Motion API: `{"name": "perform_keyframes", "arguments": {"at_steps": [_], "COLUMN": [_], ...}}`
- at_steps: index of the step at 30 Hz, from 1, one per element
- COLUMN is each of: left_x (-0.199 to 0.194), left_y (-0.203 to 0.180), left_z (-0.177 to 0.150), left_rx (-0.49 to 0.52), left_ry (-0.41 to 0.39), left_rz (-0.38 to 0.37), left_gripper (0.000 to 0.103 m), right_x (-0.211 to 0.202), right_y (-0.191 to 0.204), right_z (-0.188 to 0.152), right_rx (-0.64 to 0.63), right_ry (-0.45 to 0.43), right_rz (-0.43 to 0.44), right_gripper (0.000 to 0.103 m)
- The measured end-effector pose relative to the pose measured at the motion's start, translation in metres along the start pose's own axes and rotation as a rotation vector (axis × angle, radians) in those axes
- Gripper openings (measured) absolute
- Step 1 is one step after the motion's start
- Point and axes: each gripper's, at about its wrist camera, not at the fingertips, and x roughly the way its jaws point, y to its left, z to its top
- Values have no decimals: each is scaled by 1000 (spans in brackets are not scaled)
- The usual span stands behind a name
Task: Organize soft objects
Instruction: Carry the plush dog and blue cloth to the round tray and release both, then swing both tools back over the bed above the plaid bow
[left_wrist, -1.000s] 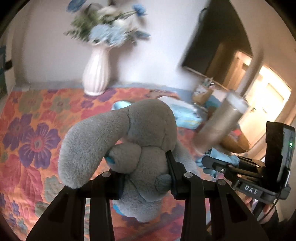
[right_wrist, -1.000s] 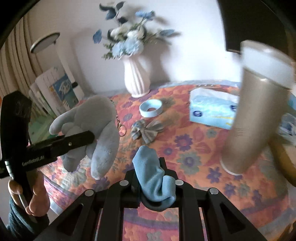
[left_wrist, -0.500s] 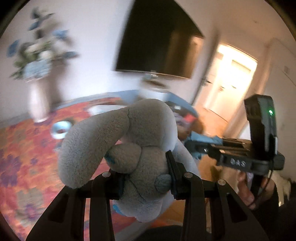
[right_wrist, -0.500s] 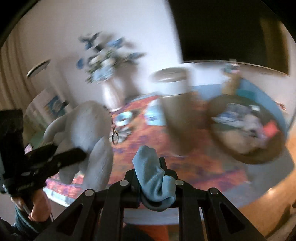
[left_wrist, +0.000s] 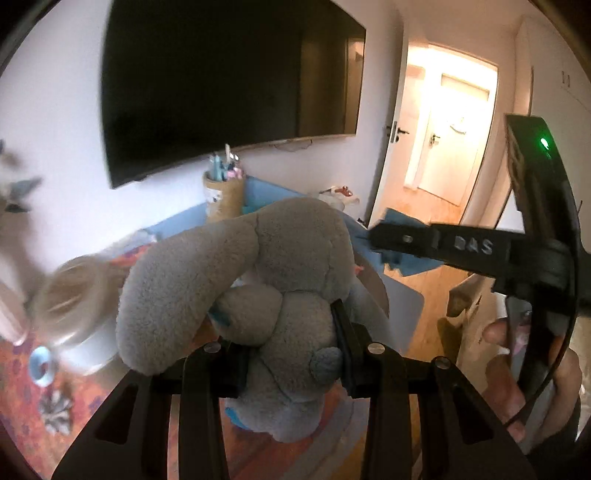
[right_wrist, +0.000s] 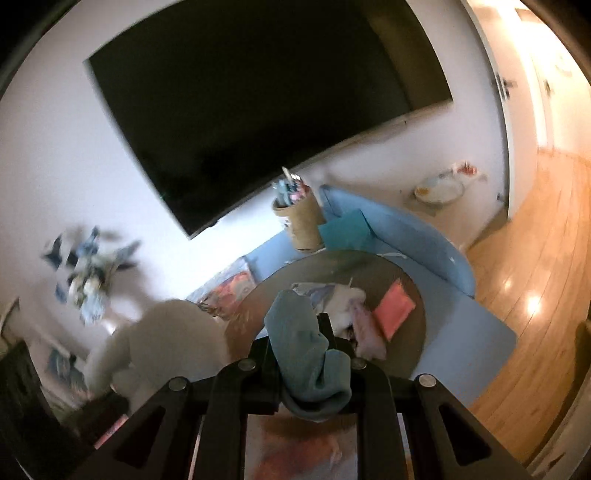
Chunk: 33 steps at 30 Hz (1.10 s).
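A grey plush toy (left_wrist: 280, 280) fills the left wrist view, and my left gripper (left_wrist: 291, 350) is shut on its body. The toy shows blurred at the left of the right wrist view as the plush toy (right_wrist: 166, 339). My right gripper (right_wrist: 303, 354) is shut on a folded blue sock (right_wrist: 299, 332). From the left wrist view that right gripper (left_wrist: 373, 238) reaches in from the right, the blue sock (left_wrist: 406, 258) hanging from it, with a hand (left_wrist: 517, 373) on its handle. A dark round basket (right_wrist: 280, 273) with white and pink soft items lies just beyond the sock.
A large black TV (right_wrist: 258, 92) hangs on the wall above a pen cup (right_wrist: 299, 221) on a blue table (right_wrist: 417, 232). The flower vase (right_wrist: 88, 273), a blurred gold cylinder (left_wrist: 74, 295) and a blue ring (left_wrist: 41, 365) lie left. Wooden floor (right_wrist: 524, 258) and a lit doorway (left_wrist: 450, 129) are right.
Both grippers have swung right with the plush toy and the sock, away from the floral cloth and vase. The TV, the doorway and the round basket have come into view.
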Motion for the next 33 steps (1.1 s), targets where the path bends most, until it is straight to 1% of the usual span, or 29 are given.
{"name": "perform_keyframes", "arguments": {"at_steps": [1, 2, 3, 4, 5, 6, 7, 8, 9, 12, 15, 19, 22, 24, 26, 29, 33], "left_x": [7, 20, 26, 32, 37, 42, 41, 38, 34, 26, 9, -29, -61, -85, -105, -135, -170], "left_y": [-3, -5, -6, -9, -9, -9, -9, -11, -12, -24, -27, -23, -10, 3, 22, 66, 136], "left_z": [2, 4, 5, 6, 6, 6, 4, 2, 0, -3, -9, -22, -39, -55, -68, -93, -121], "left_rx": [5, 16, 25, 39, 49, 56, 52, 50, 57, 99, 114, 94, 74, 59, 35, -44, -154], "left_ry": [1, -3, -7, -14, -18, -9, -13, -25, -35, -52, -73, -113, -122, -128, -125, -98, -71], "left_rz": [20, 59, 79, 95, 109, 104, 93, 76, 68, 83, 72, 79, 103, 131, 162, 222, 340], "left_gripper": [35, 35, 38, 45, 51, 68, 76, 79, 82, 82, 82, 82, 82, 82, 82, 82, 82], "right_x": [9, 18, 29, 38, 46, 52, 57, 59, 58, 47, 30, 6, -13, -24, -33, -40, -39], "right_y": [-6, -11, -15, -20, -24, -28, -32, -36, -39, -46, -44, -22, 3, 25, 51, 96, 162], "right_z": [5, 9, 14, 17, 20, 22, 24, 24, 23, 21, 17, 0, -20, -35, -53, -81, -117], "right_rx": [21, 38, 52, 66, 69, 69, 70, 80, 86, 92, 89, 16, -52, -109, -175, -282, -429], "right_ry": [15, 31, 47, 70, 89, 111, 129, 128, 121, 91, 66, 45, 32, 28, 30, 46, 103], "right_rz": [2, -1, -10, -31, -50, -52, -35, -19, -12, 5, 33, 49, 101, 141, 173, 230, 326], "right_gripper": [15, 15, 16, 19, 28, 38, 61, 69, 69, 69, 69, 70, 70, 70, 73, 75, 76]}}
